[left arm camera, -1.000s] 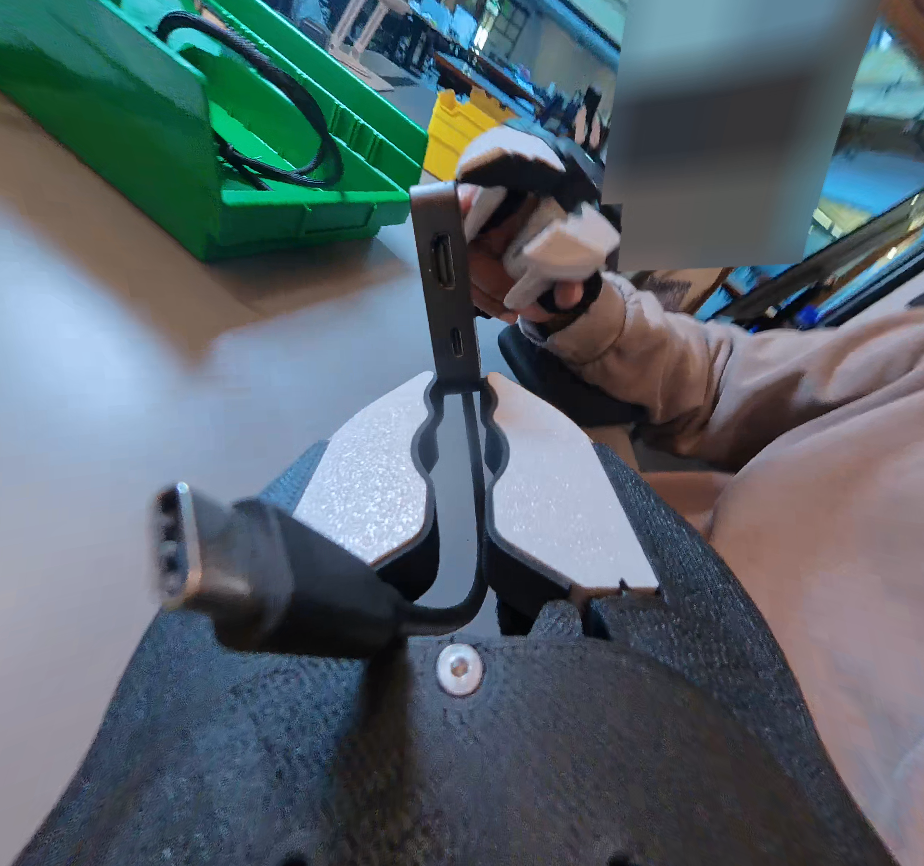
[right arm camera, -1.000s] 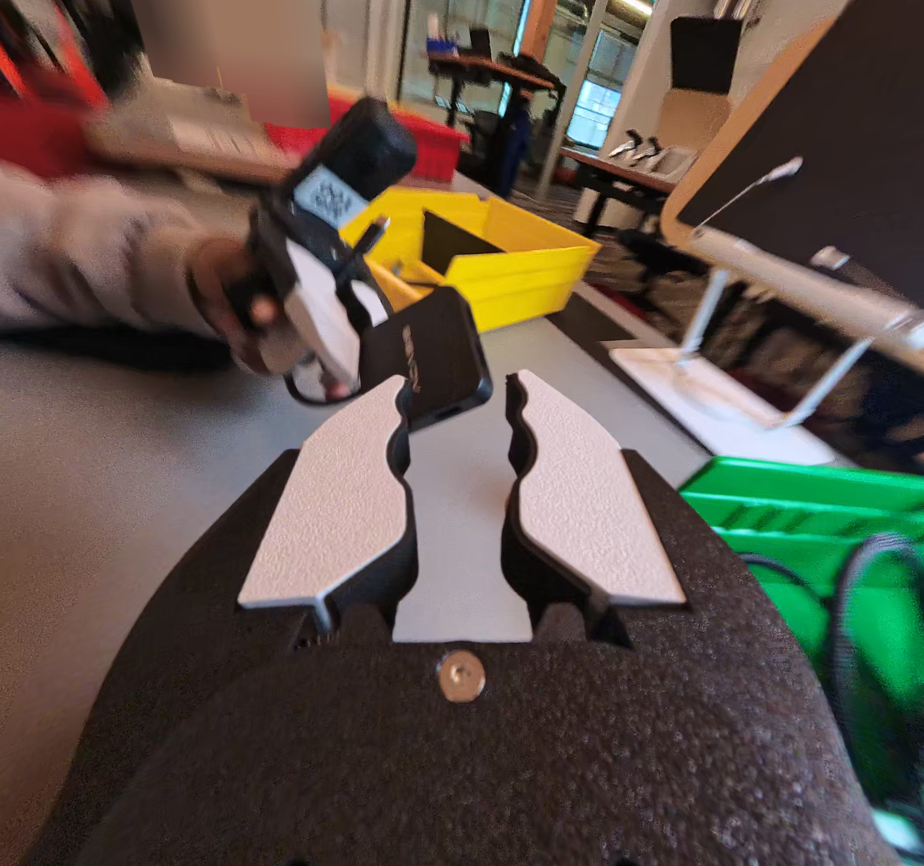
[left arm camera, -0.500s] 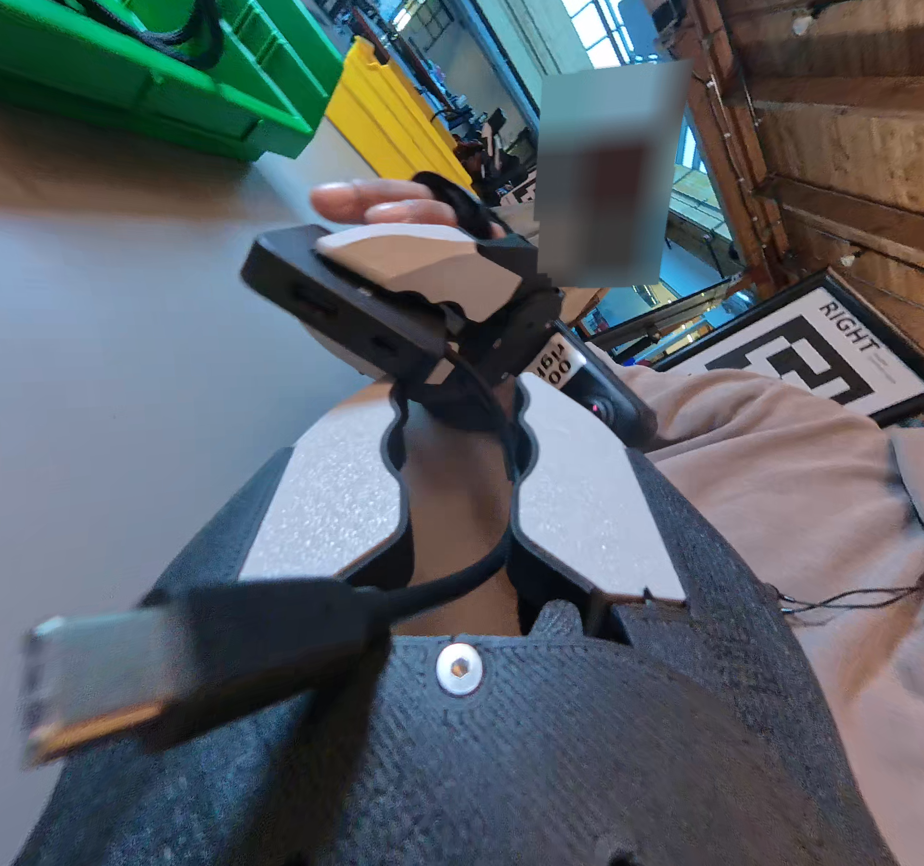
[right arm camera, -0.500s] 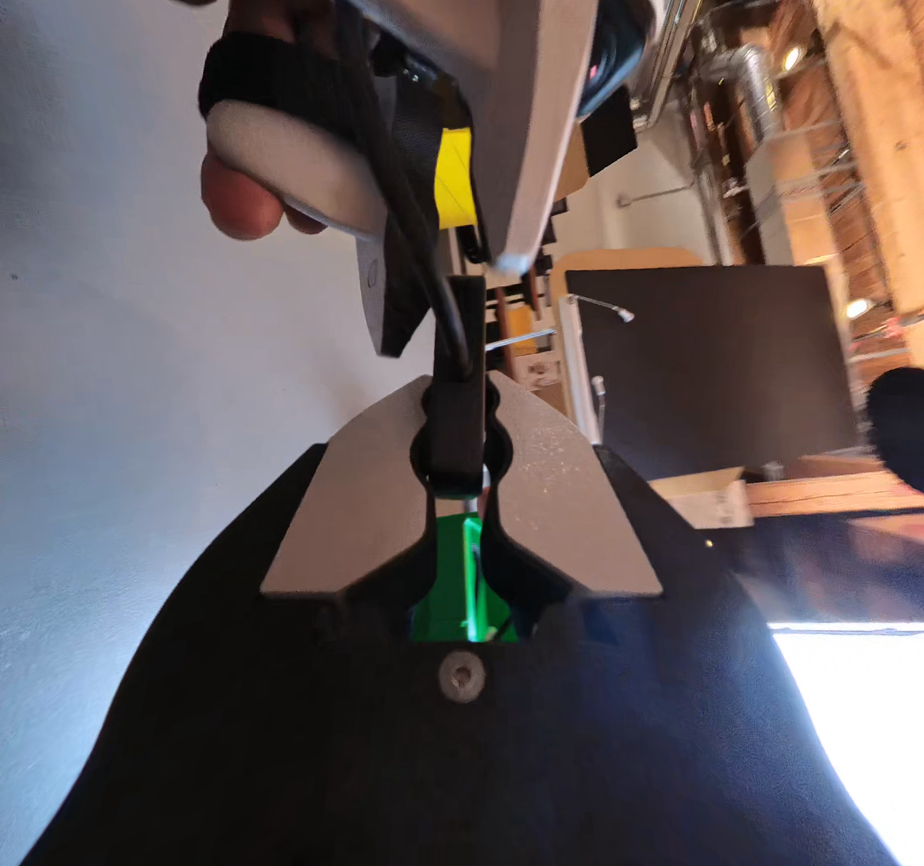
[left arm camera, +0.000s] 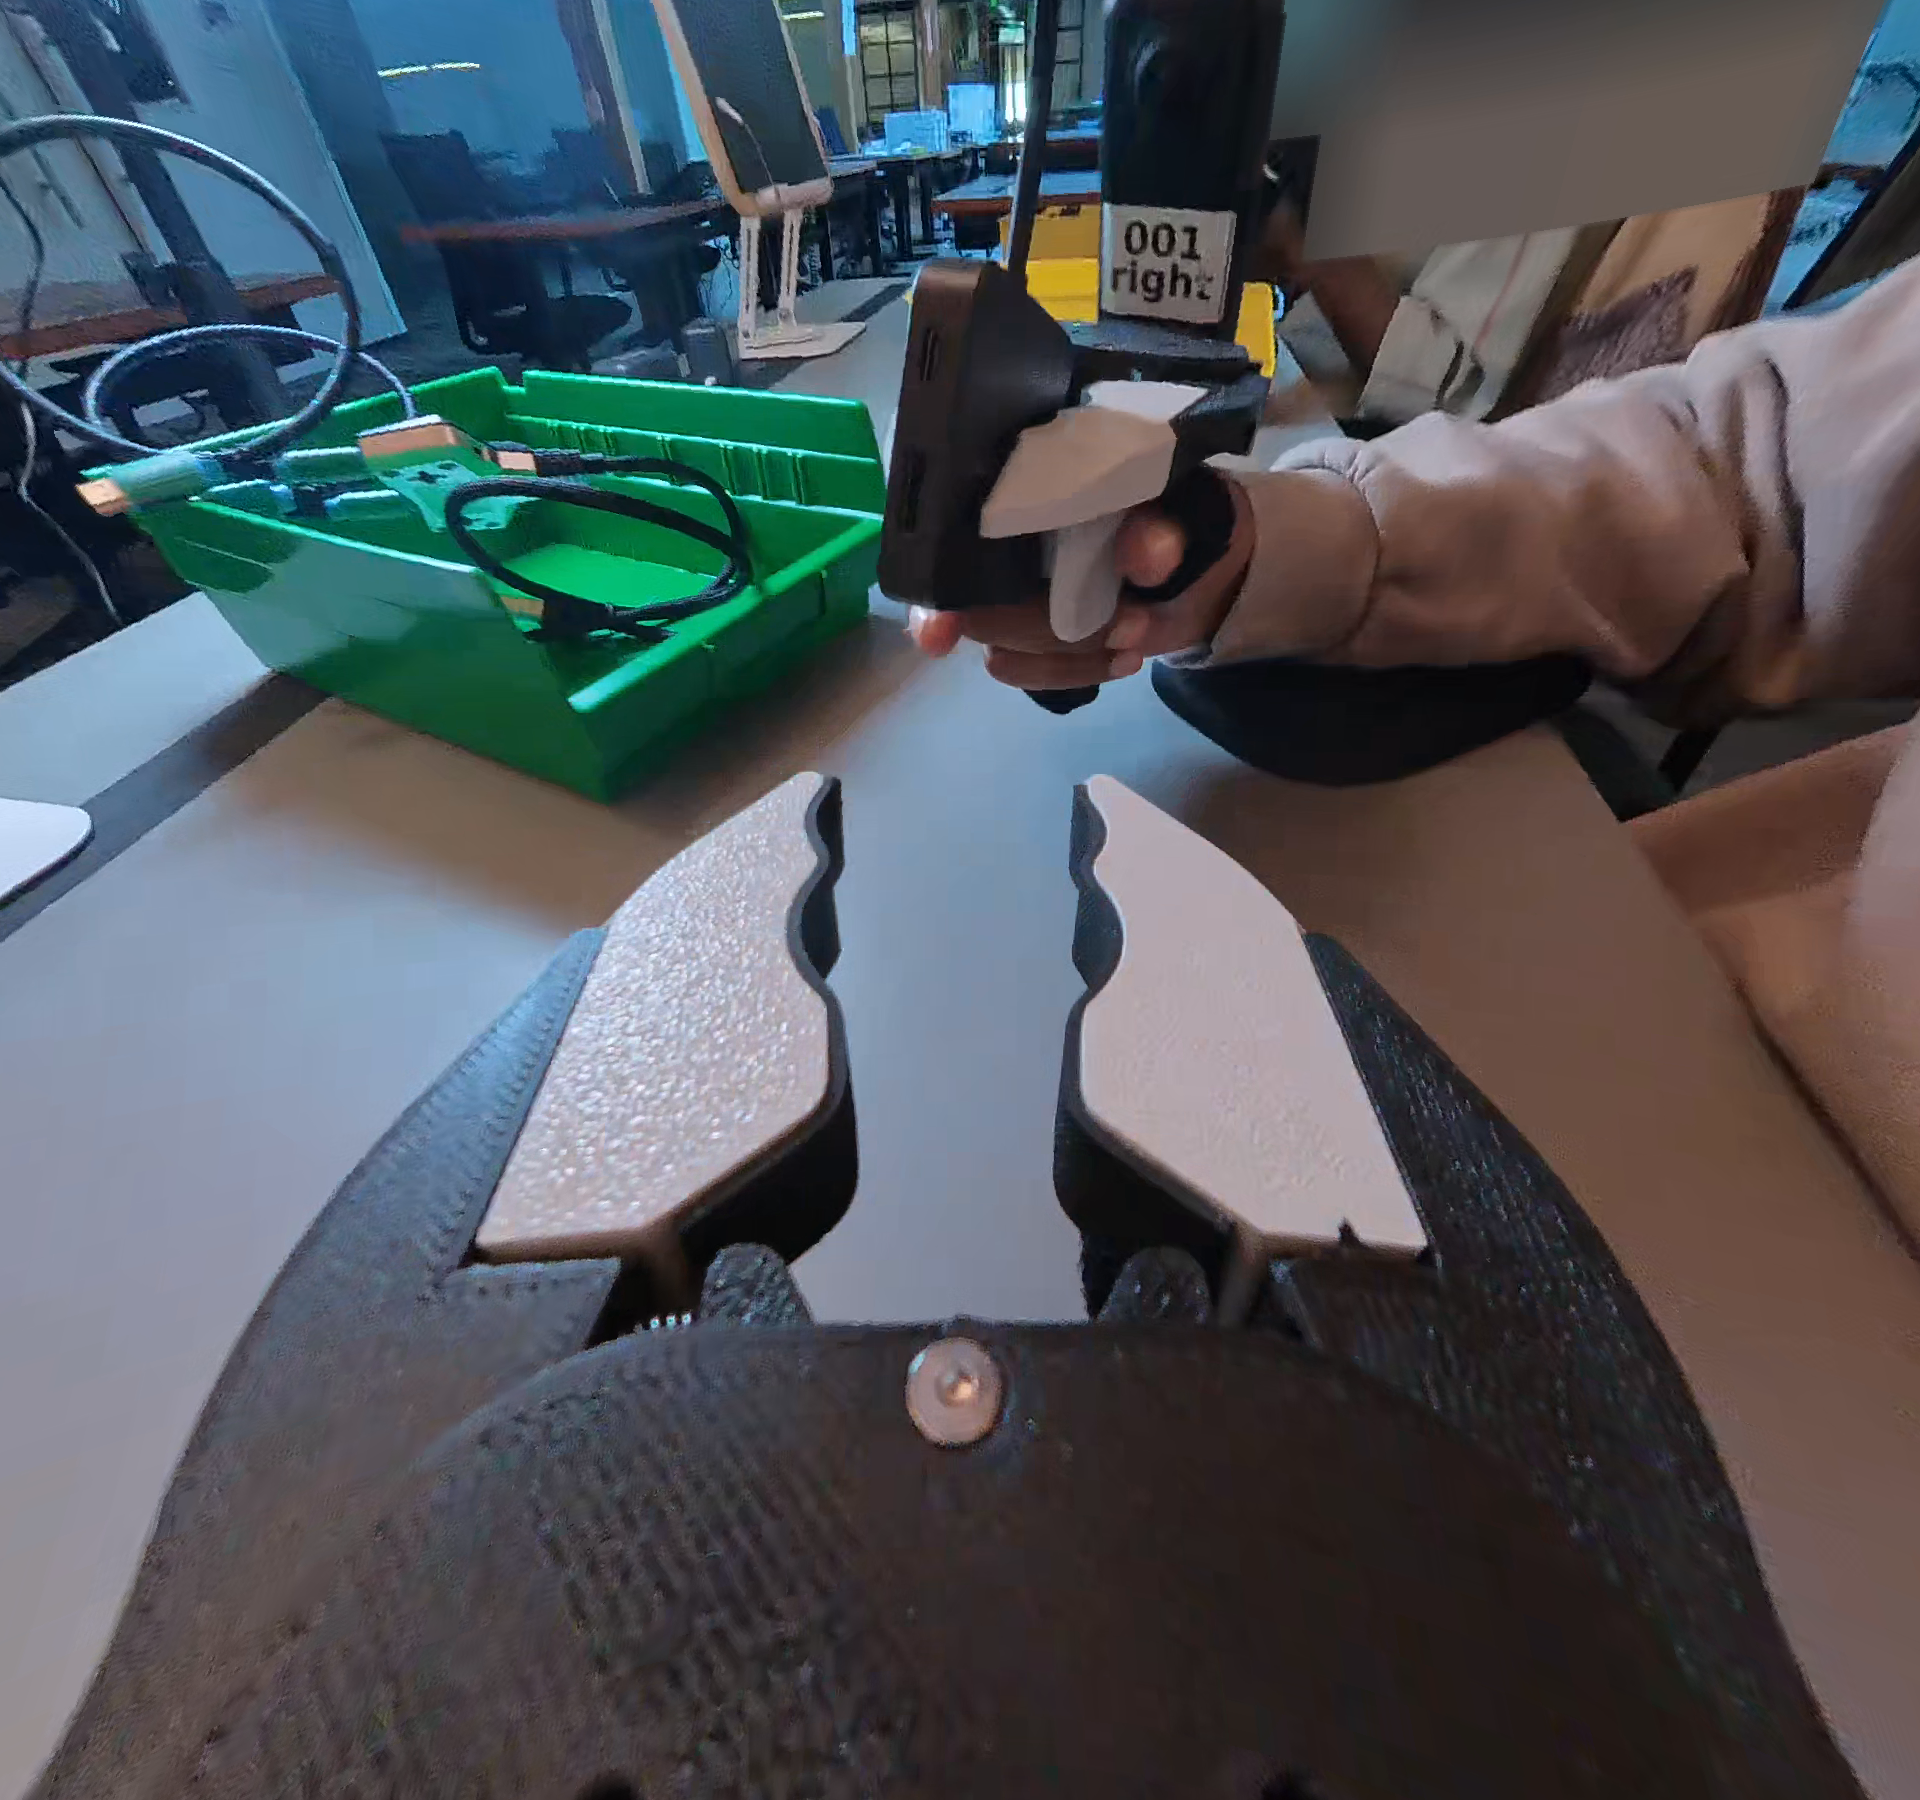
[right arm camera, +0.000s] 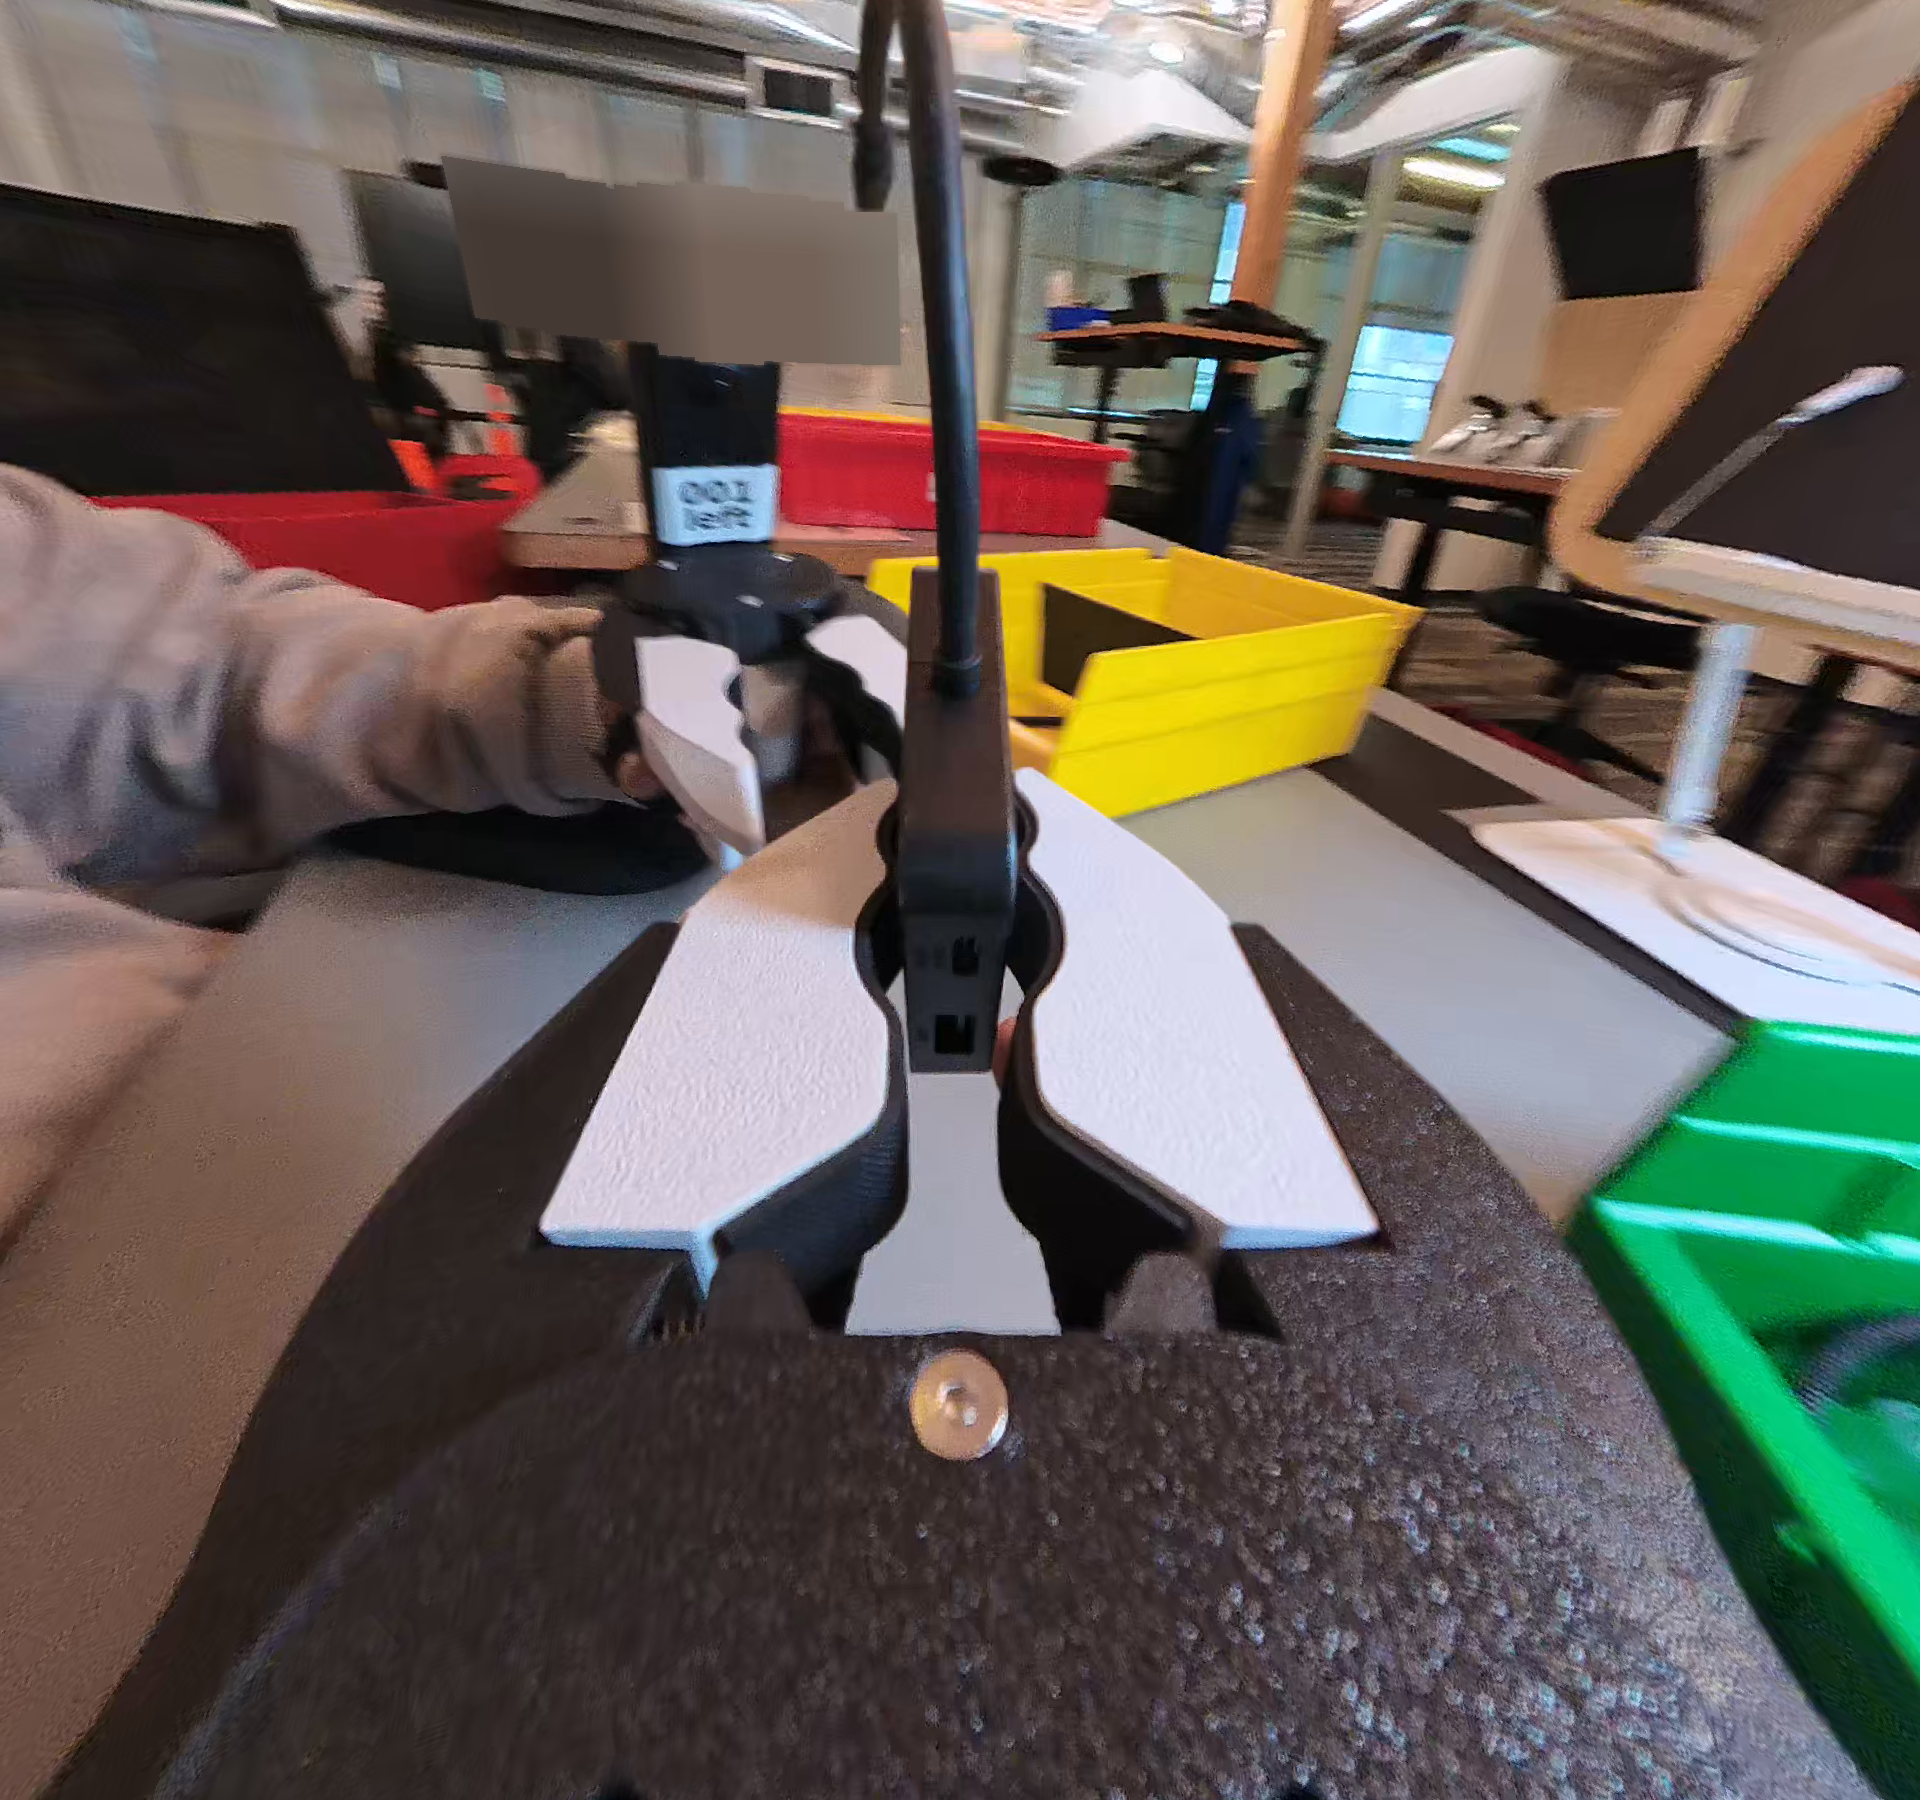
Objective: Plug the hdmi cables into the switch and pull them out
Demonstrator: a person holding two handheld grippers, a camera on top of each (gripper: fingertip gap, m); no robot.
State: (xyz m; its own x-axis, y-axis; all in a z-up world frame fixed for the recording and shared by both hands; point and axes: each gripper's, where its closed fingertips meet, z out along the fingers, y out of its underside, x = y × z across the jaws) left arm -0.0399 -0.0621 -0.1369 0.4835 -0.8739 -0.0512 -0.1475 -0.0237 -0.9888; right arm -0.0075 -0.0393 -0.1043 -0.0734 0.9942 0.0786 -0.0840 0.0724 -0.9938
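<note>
Left wrist view: the left gripper (left arm camera: 951,805) hangs over the grey tabletop (left arm camera: 312,919) with its two white-faced fingers (left arm camera: 686,1023) spread apart and nothing between them. Ahead, the right gripper (left arm camera: 997,503), carried in a hand (left arm camera: 1091,628) with a beige sleeve (left arm camera: 1558,524), holds the black switch (left arm camera: 940,462) upright above the tabletop. Small ports show along the switch's narrow edge, and a thin black lead (left arm camera: 1039,88) rises from its top and leaves the view. To the left stands a green bin (left arm camera: 468,649) holding coiled black hdmi cables (left arm camera: 623,545); several metallic plugs (left arm camera: 416,446) lie across its far rim. A yellow bin (left arm camera: 1060,280) is partly hidden behind the switch.

Right wrist view: the right gripper (right arm camera: 956,815) has its fingers (right arm camera: 758,1023) closed on the flat sides of the switch (right arm camera: 956,815), which stands on edge between them with two ports facing the camera. The black lead (right arm camera: 940,348) climbs from the top of the switch and curls over in a hook. The left gripper (right arm camera: 727,763) shows farther off on the left, fingers parted and not touching the switch. Behind it lie red bins (right arm camera: 935,483); the yellow bin (right arm camera: 1195,690) sits just beyond the switch, and the green bin (right arm camera: 1766,1283) fills the lower right corner, blurred. A white stand base (right arm camera: 1662,888) rests on the tabletop (right arm camera: 1403,919) at right.
</note>
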